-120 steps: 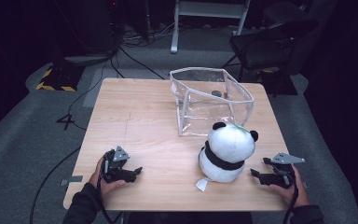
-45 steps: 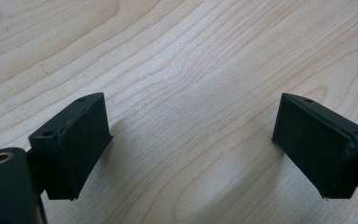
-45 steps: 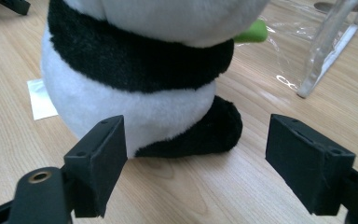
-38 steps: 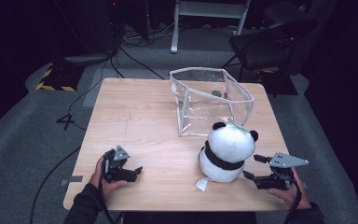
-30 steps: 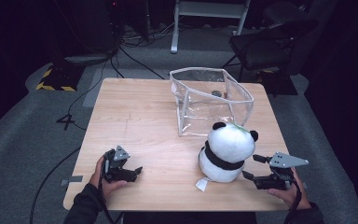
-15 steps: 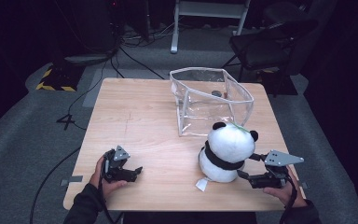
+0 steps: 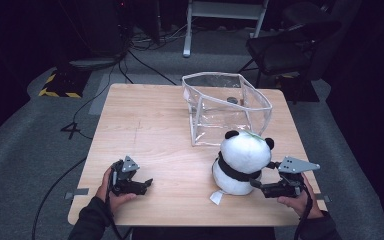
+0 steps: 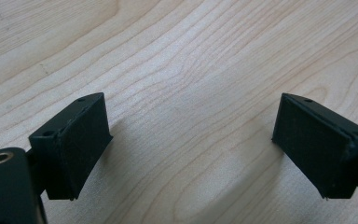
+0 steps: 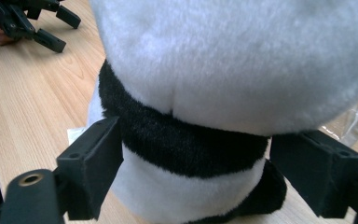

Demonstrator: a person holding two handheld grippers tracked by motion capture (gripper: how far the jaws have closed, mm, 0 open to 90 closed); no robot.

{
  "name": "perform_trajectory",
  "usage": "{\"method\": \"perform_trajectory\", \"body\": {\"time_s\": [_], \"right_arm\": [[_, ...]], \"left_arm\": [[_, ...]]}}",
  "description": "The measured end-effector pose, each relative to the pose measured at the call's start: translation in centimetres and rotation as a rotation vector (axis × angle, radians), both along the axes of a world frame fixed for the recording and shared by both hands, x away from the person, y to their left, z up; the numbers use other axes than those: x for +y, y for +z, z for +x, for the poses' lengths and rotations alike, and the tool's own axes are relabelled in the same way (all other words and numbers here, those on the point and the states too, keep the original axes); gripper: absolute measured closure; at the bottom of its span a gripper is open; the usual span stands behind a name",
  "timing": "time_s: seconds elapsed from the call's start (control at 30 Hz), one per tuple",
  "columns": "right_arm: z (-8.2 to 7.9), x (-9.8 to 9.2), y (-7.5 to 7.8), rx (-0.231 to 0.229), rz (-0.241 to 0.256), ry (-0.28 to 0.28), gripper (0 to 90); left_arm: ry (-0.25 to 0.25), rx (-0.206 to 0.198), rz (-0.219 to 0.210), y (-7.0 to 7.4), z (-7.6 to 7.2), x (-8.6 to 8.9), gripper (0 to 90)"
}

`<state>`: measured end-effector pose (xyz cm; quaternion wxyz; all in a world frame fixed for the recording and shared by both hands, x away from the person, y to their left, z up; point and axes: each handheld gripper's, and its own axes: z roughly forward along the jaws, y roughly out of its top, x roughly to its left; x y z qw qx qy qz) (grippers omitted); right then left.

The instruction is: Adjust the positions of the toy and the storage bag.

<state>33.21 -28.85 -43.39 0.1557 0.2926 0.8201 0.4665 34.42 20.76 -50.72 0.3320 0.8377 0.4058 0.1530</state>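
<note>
At lower left of the high view, the left gripper point(image 7: 142, 184) rests on the wooden table point(image 7: 150, 125), jaws spread on nothing. Right of centre sits a white plush panda point(image 7: 241, 162) with black ears and waistband. The right gripper point(image 7: 256, 185) straddles its waist, jaws spread; contact is unclear. Behind stands a clear plastic bin point(image 7: 225, 107); its contents are indistinct.

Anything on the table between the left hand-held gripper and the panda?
No. In the high view, only bare tabletop lies between the left hand-held gripper and the panda.
</note>
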Motion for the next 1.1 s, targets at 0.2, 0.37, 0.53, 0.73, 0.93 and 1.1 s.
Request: {"method": "perform_trajectory", "body": {"time_s": [0.2,0.37,0.53,0.73,0.93,1.1], "right_arm": [[1.1,0.2,-0.8,0.038,0.017,0.010,14.8],[1.4,0.4,-0.9,0.018,0.012,0.028,14.1],[1.7,0.9,-1.2,0.018,-0.019,0.052,9.1],[2.1,1.5,-1.6,0.038,-0.004,0.043,9.2],[2.4,1.9,-1.7,0.092,-0.030,0.032,7.6],[2.7,1.9,-2.4,0.127,-0.027,0.051,8.0]], "left_arm": [[0.000,0.000,0.000,0.0,0.0,0.0,11.0],[-0.001,0.000,0.001,0.0,0.0,0.0,11.0],[-0.001,0.000,0.000,0.0,0.0,0.0,11.0],[0.007,0.000,-0.001,0.0,0.0,0.1,11.0],[-0.008,0.003,0.004,0.0,0.1,0.3,11.1],[-0.020,0.012,0.006,0.1,0.2,0.4,11.0]]}}
